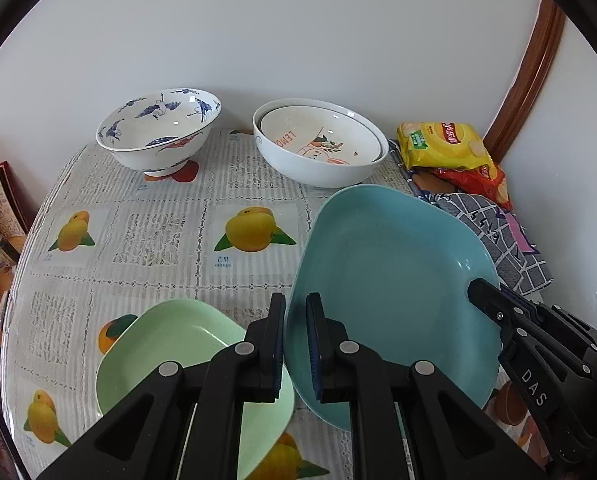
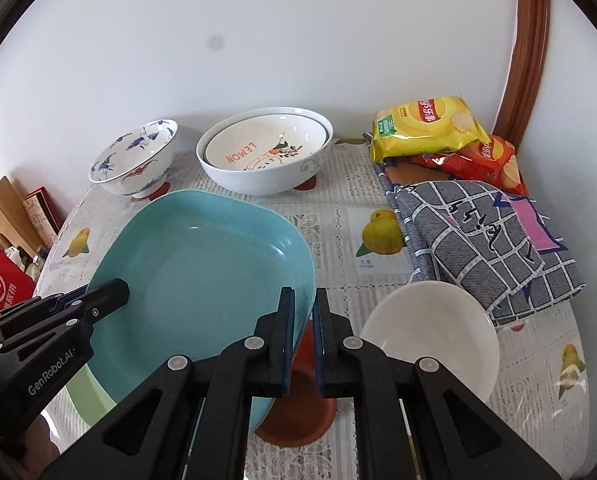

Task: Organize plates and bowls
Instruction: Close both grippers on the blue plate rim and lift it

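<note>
White bowl [image 2: 270, 152] lettered "LEMON"

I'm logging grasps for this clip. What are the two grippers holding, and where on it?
Both hold the blue plate by its rim: the left gripper clamps the left edge, the right gripper the opposite edge.

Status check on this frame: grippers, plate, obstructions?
Left gripper and right gripper shut on blue plate, opposite rims. Plate tilted above table. Green plate, brown dish beneath.
</note>
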A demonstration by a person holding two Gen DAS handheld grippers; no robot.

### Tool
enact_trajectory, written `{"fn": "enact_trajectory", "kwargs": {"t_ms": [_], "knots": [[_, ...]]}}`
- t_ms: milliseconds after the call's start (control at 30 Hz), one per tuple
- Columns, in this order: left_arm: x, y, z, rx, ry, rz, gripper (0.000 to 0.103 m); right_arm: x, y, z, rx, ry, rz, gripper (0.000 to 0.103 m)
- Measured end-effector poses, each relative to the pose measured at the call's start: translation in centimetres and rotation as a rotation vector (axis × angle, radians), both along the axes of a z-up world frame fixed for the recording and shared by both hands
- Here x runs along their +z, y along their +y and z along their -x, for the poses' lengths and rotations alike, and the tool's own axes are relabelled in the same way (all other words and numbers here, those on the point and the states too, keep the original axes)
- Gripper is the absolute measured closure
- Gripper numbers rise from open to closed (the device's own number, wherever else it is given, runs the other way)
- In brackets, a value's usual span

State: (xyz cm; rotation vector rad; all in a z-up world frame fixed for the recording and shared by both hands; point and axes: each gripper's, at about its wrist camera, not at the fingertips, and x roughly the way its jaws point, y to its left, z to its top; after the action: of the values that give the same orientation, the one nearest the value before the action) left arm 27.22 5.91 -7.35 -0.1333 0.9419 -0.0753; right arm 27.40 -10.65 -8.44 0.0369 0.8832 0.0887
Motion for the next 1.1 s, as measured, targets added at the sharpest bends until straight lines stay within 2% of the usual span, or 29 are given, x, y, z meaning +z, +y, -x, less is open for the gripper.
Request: {"fn": "enact_trajectory", "kwargs": {"t_ms": [467, 1100], "knots": [[1.8, -0.4, 5.9, -0.015, -0.019, -0.007, 0.092, 1.8, -0.9, 6.8, -0.032, -0.013, -0.039, 0.094], [2.6, 0.6, 7.5, -0.020, -0.041, -0.008, 0.092, 2.3, 0.1, 9.1, -0.055, -0.028, -0.051, 0.094]]}}
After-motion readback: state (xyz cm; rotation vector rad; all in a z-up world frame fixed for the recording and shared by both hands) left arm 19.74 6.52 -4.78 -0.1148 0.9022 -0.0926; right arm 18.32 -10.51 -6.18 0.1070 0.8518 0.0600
